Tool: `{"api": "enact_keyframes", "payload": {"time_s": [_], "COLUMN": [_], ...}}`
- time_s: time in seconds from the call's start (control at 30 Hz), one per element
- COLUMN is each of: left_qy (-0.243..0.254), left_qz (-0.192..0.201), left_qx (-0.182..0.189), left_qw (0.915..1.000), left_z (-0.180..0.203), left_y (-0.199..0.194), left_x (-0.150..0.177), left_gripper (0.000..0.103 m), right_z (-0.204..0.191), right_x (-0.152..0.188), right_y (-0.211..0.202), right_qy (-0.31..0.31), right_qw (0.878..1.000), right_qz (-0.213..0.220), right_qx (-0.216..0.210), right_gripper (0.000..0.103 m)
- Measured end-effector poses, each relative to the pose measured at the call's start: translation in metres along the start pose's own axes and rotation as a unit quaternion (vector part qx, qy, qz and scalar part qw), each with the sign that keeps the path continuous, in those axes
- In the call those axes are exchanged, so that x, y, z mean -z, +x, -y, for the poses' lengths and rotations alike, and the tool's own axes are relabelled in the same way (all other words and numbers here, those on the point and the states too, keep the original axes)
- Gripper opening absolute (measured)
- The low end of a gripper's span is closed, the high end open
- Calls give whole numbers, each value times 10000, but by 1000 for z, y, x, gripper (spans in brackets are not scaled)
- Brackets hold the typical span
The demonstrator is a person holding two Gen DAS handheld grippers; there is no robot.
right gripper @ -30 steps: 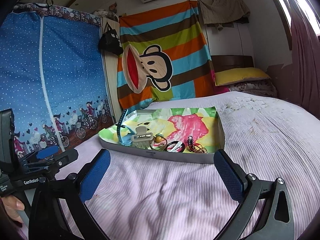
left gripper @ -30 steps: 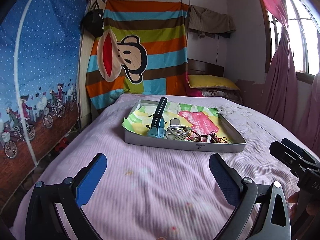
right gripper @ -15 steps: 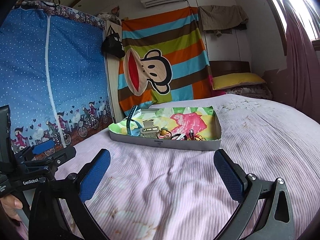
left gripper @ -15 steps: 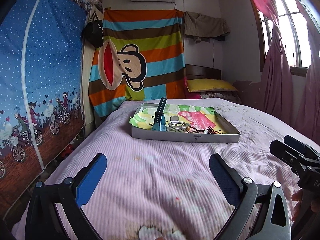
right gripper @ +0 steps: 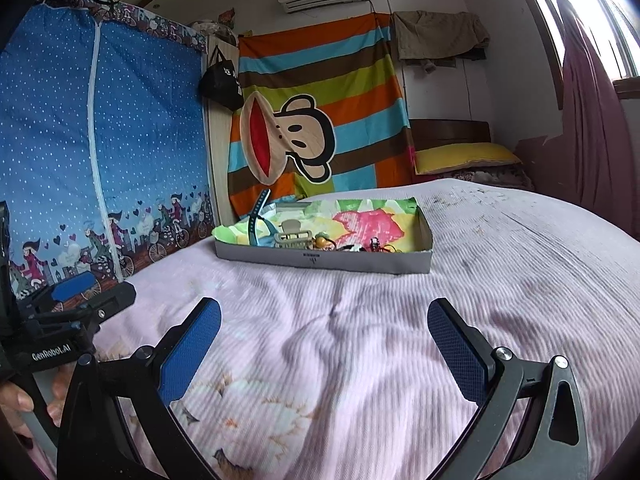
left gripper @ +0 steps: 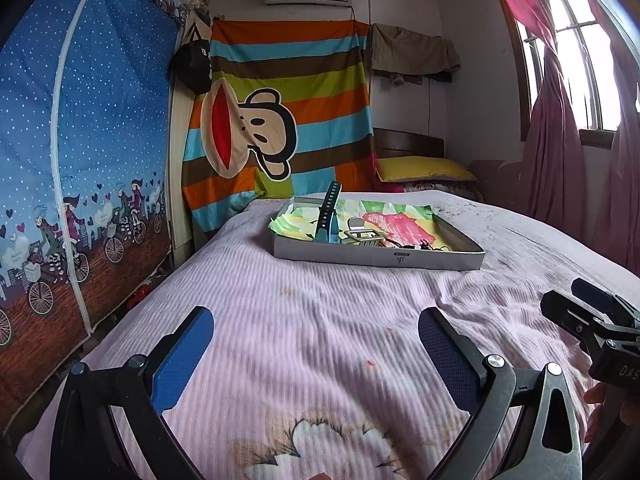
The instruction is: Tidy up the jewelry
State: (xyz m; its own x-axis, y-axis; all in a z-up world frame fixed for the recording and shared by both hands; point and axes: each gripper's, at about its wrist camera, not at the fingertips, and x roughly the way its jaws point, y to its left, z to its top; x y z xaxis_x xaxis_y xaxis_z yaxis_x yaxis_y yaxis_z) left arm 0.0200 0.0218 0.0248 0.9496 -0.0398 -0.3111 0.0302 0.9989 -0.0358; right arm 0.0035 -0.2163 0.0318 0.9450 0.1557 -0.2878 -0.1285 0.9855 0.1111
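Both grippers empty, jaws spread wide: left gripper (left gripper: 316, 344), right gripper (right gripper: 324, 334) hang over the bed (left gripper: 320, 312). Jewelry sits bunched in the shallow cardboard tray (left gripper: 376, 256) at frame centre — watch strap (left gripper: 329, 210) leaning upright, hair claw clip (left gripper: 362, 236) beside it — likely corralled for sorting.

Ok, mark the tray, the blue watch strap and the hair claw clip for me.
tray (left gripper: 372, 257), left wrist view, front wall.
blue watch strap (left gripper: 329, 212), left wrist view, middle of the upright band.
hair claw clip (right gripper: 295, 237), right wrist view, its toothed body.
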Motion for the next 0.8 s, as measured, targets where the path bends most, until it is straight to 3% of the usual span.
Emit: {"api": "enact_keyframes", "payload": {"time_s": [0.8], "left_qy": [45], "left_qz": [-55], "left_qx": [15], "left_qw": [10000], "left_z": [1], "left_y": [2], "left_x": [10], "left_gripper": [103], "right_z": [4], "right_x": [9], "right_y": [8], "right_qy": [74], "right_qw": [9999], "right_qz": [-113], "right_qx": [55], "right_gripper": [102]}}
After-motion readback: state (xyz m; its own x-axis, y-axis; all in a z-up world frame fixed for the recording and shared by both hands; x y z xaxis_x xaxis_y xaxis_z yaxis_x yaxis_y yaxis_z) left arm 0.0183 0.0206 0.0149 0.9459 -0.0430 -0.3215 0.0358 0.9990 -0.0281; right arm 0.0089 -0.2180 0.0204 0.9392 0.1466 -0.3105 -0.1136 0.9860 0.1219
